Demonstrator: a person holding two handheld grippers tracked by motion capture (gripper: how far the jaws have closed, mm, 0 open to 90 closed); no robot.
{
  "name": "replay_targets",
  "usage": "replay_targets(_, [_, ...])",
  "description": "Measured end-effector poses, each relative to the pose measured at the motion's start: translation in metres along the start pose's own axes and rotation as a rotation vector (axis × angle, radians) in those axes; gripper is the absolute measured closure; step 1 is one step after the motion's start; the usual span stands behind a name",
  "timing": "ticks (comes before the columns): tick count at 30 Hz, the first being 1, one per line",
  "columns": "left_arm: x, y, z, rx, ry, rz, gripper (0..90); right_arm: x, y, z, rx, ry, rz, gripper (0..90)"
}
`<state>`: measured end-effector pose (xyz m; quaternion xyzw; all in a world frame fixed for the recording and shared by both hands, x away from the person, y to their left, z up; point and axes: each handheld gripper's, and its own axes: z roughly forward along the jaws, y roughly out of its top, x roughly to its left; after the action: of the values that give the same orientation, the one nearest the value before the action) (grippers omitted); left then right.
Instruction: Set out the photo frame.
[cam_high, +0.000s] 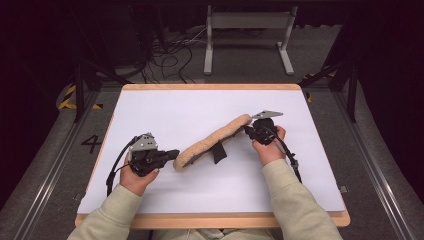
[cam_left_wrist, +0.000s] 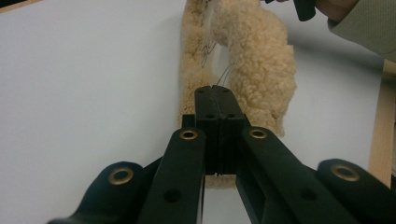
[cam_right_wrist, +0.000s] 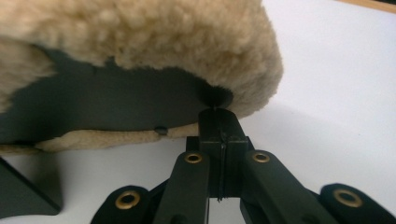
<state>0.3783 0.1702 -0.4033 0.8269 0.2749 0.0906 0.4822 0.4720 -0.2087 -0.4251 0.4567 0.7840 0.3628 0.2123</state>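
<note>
Lying between both shut tools: fleece pad.

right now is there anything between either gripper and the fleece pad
Nothing visible. The left gripper is shut right at the near end of the fleece pad, and the right gripper is shut at its far end. Only bare white table surrounds it.

From above we are looking forward and down over the whole worktop; riding each tool, we are peering close at the shared fleece pad.
</note>
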Motion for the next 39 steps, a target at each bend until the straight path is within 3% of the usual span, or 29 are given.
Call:
replay_targets(5, [0.000, 0.000, -0.001, 0.004, 0.002, 0.001, 90.0, -0.001, 0.002, 0.002, 0.003, -0.002, 0.001, 90.0])
replay_targets(9, [0.002, -0.001, -0.001, 0.022, 0.027, -0.008, 90.0, -0.001, 0.000, -0.005, 0.007, 0.003, -0.004, 90.0])
replay_targets(12, [0.002, -0.003, -0.002, 0.031, 0.037, -0.008, 90.0, 0.003, -0.001, -0.019, 0.009, 0.029, 0.008, 89.8])
replay_targets(13, [0.002, -0.003, -0.002, 0.030, 0.035, -0.009, 90.0, 0.007, 0.000, -0.031, 0.003, 0.062, 0.023, 87.4])
replay_targets(20, [0.000, -0.003, 0.002, 0.050, 0.016, -0.001, 90.0, 0.022, 0.006, -0.068, -0.029, 0.089, -0.033, 83.6])
replay_targets(25, [0.000, -0.004, 0.002, 0.049, 0.010, -0.009, 90.0, 0.029, 0.003, -0.078, -0.020, 0.110, -0.044, 83.6])
replay_targets(30, [0.005, -0.008, 0.003, 0.064, 0.019, -0.023, 90.0, 0.044, -0.001, -0.089, -0.025, 0.144, -0.092, 82.5])
replay_targets(35, [0.007, -0.014, 0.006, 0.117, 0.016, -0.029, 90.0, 0.051, -0.009, -0.097, -0.044, 0.178, -0.097, 82.4])
replay_targets(39, [0.004, -0.015, 0.005, 0.128, 0.006, -0.034, 90.0, 0.049, -0.015, -0.099, -0.044, 0.181, -0.080, 82.4])
